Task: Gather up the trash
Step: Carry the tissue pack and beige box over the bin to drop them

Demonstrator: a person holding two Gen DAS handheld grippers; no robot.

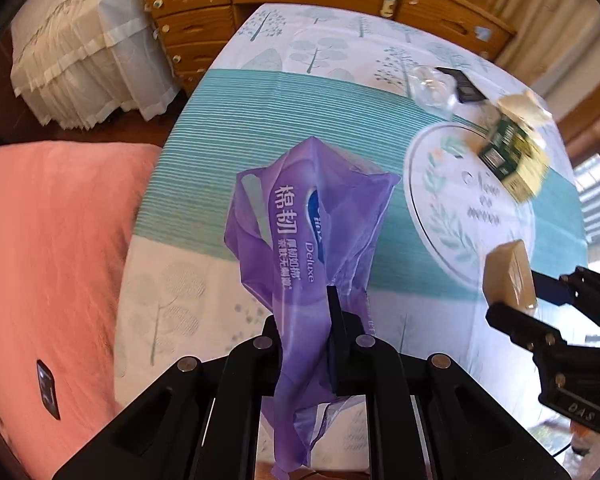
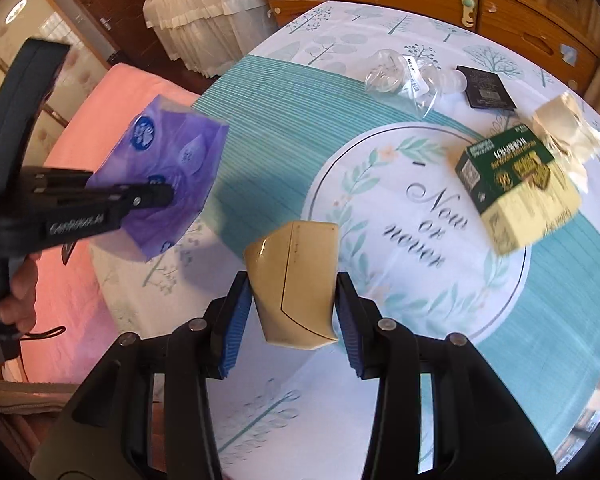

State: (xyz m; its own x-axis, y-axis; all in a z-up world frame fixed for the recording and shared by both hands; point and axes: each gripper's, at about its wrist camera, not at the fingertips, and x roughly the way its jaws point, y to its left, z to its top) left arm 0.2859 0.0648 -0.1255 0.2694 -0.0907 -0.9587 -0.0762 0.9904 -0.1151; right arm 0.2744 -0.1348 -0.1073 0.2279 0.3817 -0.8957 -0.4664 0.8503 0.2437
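Jaws of the left gripper [image 1: 332, 320] were fully closed, pinching a purple tissue wrapper [image 1: 300, 240] that hung crumpled above the table [image 1: 228, 128]. Wrapper's lower end ran down between the gripper's arms and was cut off at the frame edge. In the right wrist view the same wrapper [image 2: 160, 180] was partly hidden behind the left gripper [image 2: 156, 196]; only fingers of the hand [image 2: 20, 292] holding it showed.

Right gripper [image 2: 292, 308] had its jaws about half open, blue pads clamped on a small beige box [image 2: 296, 280] held clear of the tablecloth.

Remaining on the table: green and yellow carton [image 2: 516, 196], motion-blurred, print unreadable; crumpled paper [image 2: 564, 132] touching it; clear plastic bag [image 2: 404, 76], contents indistinct; black packet [image 2: 486, 88] just beside the bag. Pink bed [image 1: 56, 248] lay left of the table.
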